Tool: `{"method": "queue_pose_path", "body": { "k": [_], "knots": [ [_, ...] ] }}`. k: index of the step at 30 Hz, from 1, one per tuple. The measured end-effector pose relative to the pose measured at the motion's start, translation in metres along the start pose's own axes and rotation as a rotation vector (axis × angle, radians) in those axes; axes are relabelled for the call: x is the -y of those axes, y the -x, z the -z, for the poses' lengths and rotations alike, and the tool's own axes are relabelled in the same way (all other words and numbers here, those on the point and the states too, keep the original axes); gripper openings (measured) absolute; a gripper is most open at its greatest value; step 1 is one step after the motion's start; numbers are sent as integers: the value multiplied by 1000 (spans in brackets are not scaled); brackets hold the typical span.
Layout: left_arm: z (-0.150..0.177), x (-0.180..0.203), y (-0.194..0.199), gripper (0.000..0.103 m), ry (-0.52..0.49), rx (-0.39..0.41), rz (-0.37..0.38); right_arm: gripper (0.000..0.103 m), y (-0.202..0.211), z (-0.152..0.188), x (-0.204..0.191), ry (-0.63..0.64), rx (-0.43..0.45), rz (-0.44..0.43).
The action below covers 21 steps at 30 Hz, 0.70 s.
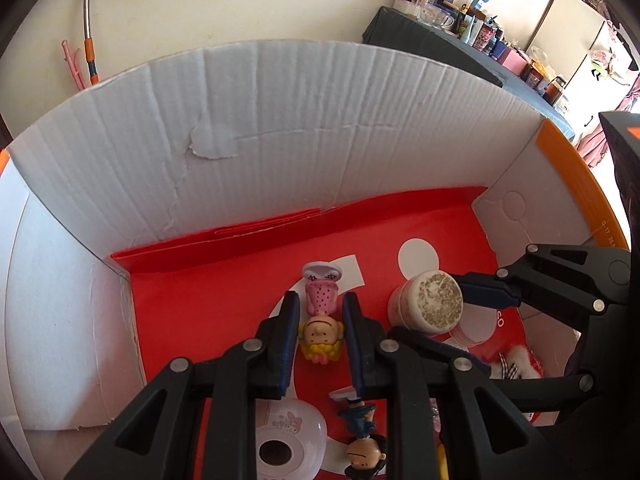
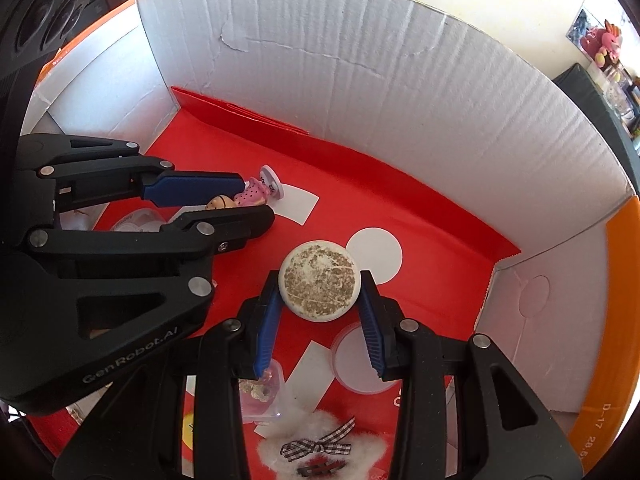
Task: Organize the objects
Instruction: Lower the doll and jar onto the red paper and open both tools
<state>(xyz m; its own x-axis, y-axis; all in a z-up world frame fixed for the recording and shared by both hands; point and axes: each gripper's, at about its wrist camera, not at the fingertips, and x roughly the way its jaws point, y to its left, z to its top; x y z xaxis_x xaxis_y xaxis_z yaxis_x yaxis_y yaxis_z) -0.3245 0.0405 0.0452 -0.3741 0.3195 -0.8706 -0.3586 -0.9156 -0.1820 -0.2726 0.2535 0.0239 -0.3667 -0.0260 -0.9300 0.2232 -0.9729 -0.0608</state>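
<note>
A blonde doll figure in a pink dotted dress (image 1: 320, 312) lies between the fingers of my left gripper (image 1: 320, 304); the pads stand beside it with small gaps. It also shows in the right wrist view (image 2: 250, 196), between the left gripper's fingers (image 2: 200, 192). My right gripper (image 2: 320, 284) is shut on a white round jar with a speckled worn lid (image 2: 318, 280), held over the red floor of the cardboard box (image 2: 360, 60). The jar also shows in the left wrist view (image 1: 428, 300).
A dark-haired figure in blue (image 1: 362, 436) and a white My Melody case (image 1: 288, 440) lie near the left gripper. A fluffy white hair clip with a checked bow (image 2: 320, 448), a clear packet (image 2: 264, 396) and a pink-rimmed lid (image 2: 356, 360) lie under the right gripper.
</note>
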Motion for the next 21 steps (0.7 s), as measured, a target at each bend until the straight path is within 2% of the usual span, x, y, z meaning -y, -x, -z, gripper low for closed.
{"method": "queue_pose_path", "body": {
  "k": [4, 6, 8, 16, 21],
  "knots": [
    [0, 0, 0, 24, -2, -1, 0, 37, 1, -3, -13, -5, -1, -5],
    [1, 0, 1, 26, -2, -2, 4, 40, 2, 0, -14, -6, -1, -4],
    [1, 1, 2, 28, -4, -2, 8, 49, 2, 0, -13, -5, -1, -3],
    [1, 1, 3, 29, 1, -3, 4, 49, 7, 3, -21, -12, 0, 1],
    [1, 0, 3, 29, 7, -4, 6, 49, 16, 1, 2, -22, 7, 0]
  ]
}}
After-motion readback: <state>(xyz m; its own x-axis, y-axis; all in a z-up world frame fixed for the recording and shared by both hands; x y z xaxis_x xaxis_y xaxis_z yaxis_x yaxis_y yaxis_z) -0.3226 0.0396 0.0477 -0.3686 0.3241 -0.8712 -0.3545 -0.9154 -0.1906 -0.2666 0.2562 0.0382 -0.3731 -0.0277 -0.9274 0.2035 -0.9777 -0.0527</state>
